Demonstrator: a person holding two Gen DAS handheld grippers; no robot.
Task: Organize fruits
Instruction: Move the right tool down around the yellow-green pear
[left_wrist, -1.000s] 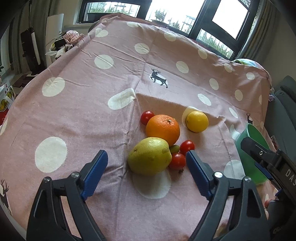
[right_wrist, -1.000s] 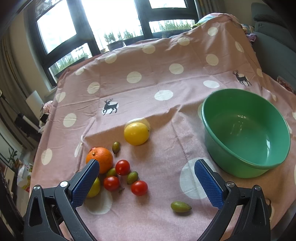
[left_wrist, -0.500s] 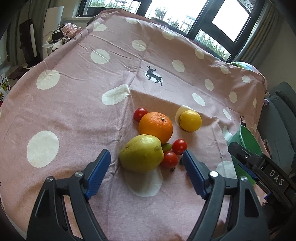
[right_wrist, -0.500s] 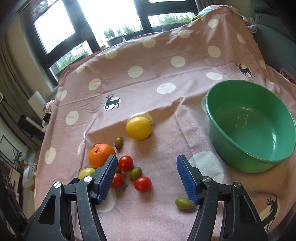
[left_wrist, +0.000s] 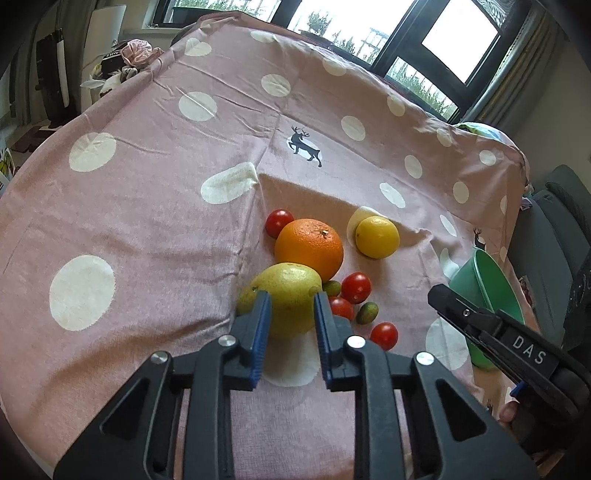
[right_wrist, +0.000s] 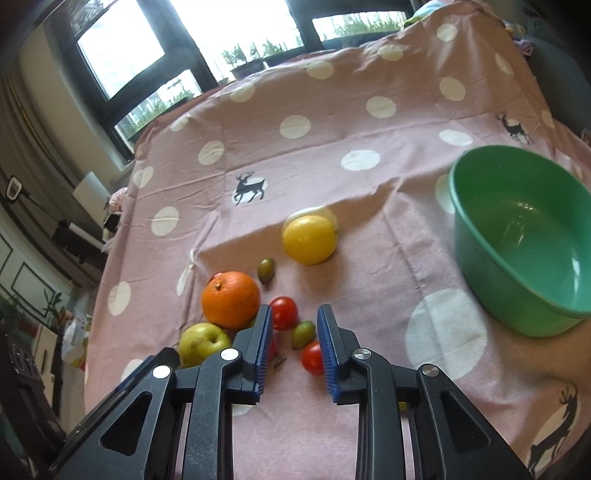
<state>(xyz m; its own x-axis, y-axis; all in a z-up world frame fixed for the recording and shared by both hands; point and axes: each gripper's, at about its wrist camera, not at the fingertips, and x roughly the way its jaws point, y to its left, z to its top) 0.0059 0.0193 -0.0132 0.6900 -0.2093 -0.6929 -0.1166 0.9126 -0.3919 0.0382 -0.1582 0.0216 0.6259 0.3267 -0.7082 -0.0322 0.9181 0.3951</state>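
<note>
With both jaw pairs just drawn in to their narrowest and nothing clamped, the left gripper (left_wrist: 290, 325) and right gripper (right_wrist: 294, 339) hang over fruit scattered on a pink, white-dotted tablecloth (left_wrist: 147, 206).

Beyond the left tips lies a yellow-green pear-shaped fruit (left_wrist: 284, 295), with a round orange (left_wrist: 309, 248) touching it behind and a yellow lemon (left_wrist: 377, 236) apart to the right. Red cherry tomatoes (right_wrist: 283, 312) and a small green oval fruit (right_wrist: 303, 334) lie past the right tips. An empty green plastic bowl (right_wrist: 517, 236) stands well apart, at right.
</note>
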